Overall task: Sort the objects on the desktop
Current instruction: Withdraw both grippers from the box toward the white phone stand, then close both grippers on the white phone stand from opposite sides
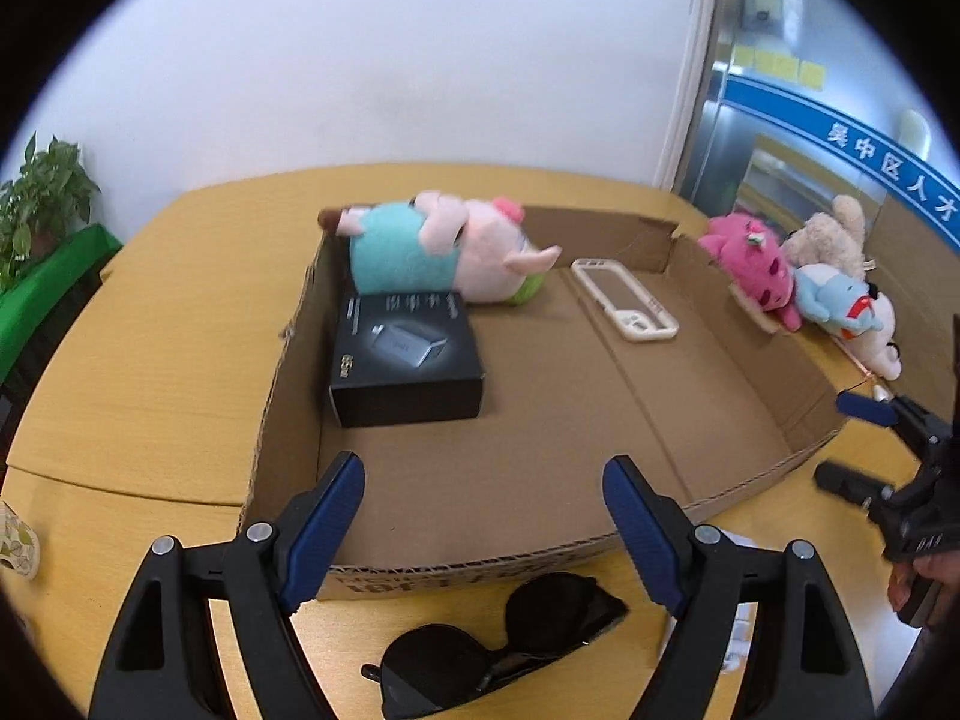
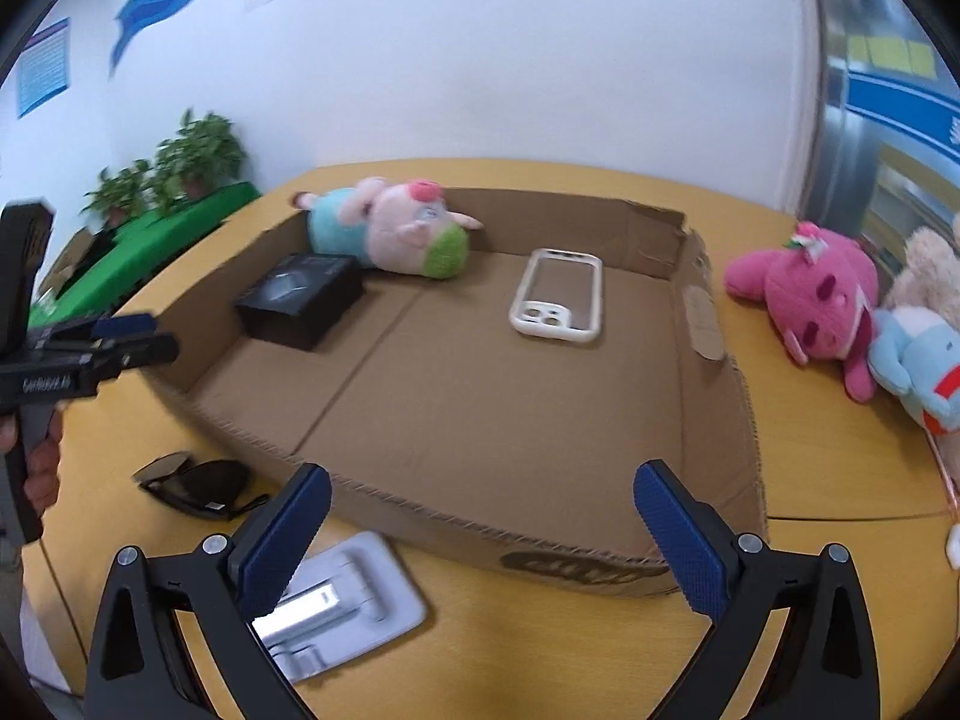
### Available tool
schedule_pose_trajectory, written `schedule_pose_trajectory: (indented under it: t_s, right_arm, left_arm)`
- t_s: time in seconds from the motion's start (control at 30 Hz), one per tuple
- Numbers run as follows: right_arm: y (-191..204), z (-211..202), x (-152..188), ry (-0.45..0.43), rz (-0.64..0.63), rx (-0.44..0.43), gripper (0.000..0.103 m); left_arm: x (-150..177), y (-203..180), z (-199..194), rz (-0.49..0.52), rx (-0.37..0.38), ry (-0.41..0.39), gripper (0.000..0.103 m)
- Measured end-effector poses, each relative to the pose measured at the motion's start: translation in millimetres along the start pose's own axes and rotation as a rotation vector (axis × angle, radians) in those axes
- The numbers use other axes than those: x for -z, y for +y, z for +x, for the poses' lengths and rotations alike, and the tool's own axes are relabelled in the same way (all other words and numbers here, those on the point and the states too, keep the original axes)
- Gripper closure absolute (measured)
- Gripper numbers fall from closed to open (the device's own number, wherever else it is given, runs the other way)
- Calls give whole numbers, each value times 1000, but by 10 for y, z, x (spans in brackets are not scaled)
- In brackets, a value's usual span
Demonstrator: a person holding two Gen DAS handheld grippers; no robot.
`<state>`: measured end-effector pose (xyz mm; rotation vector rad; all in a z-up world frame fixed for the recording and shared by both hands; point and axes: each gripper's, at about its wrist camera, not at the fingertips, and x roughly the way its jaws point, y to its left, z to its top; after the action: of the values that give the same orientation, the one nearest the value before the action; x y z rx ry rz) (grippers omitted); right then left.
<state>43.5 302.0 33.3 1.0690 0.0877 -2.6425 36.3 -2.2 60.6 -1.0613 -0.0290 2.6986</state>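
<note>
One pair of sunglasses point(image 1: 501, 648), one cardboard tray point(image 1: 288, 360), four plush toys.

The counter point(image 1: 150, 324) is yellow wood-grain. The cardboard box point(image 1: 540, 396) is plain brown. In it lie a pink pig plush point(image 1: 444, 246) in teal, a black carton point(image 1: 405, 354) and a white phone case point(image 1: 624, 300). The sunglasses point(image 1: 498, 642) are black. The gripper pads point(image 1: 324, 516) are blue.

White characters "吴中区人才" on the blue wall band point(image 1: 840, 138).
</note>
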Motion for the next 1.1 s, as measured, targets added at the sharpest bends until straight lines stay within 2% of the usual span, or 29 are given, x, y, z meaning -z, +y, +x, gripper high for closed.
schedule_pose_trajectory:
  t_s: [0.1,0.17,0.3,0.43,0.53,0.67,0.77,0.87,1.03,1.1]
  right_arm:
    - [124,-60,125,-7,-37,-111,0]
    - [190,-10,249,19,-56,-172,0]
    - [222,109,400,67,-47,-196,1]
    - [223,123,431,60,-37,-226,0]
    - [220,169,450,68,-49,-231,1]
    - [202,311,542,105,-39,-295,5]
    - [236,480,635,165,-15,-361,19]
    - [349,484,721,178,-45,-365,19]
    - [512,311,873,216,-51,-473,19]
    - [551,228,893,207,-54,-483,20]
  left_arm:
    - [46,-95,-169,12,7,-39,21]
    - [106,-166,-269,29,0,-68,21]
    - [208,-276,-403,62,-94,-134,21]
    - [295,-344,-395,51,-149,-133,21]
    - [385,-383,-303,32,-91,-91,21]
    - [564,-454,-154,-7,-10,-13,21]
    - [674,-522,-60,-7,-3,37,21]
    - [742,-568,-35,7,0,57,21]
    - [845,-512,-59,-16,35,78,21]
    - [901,-484,-48,-32,61,102,21]
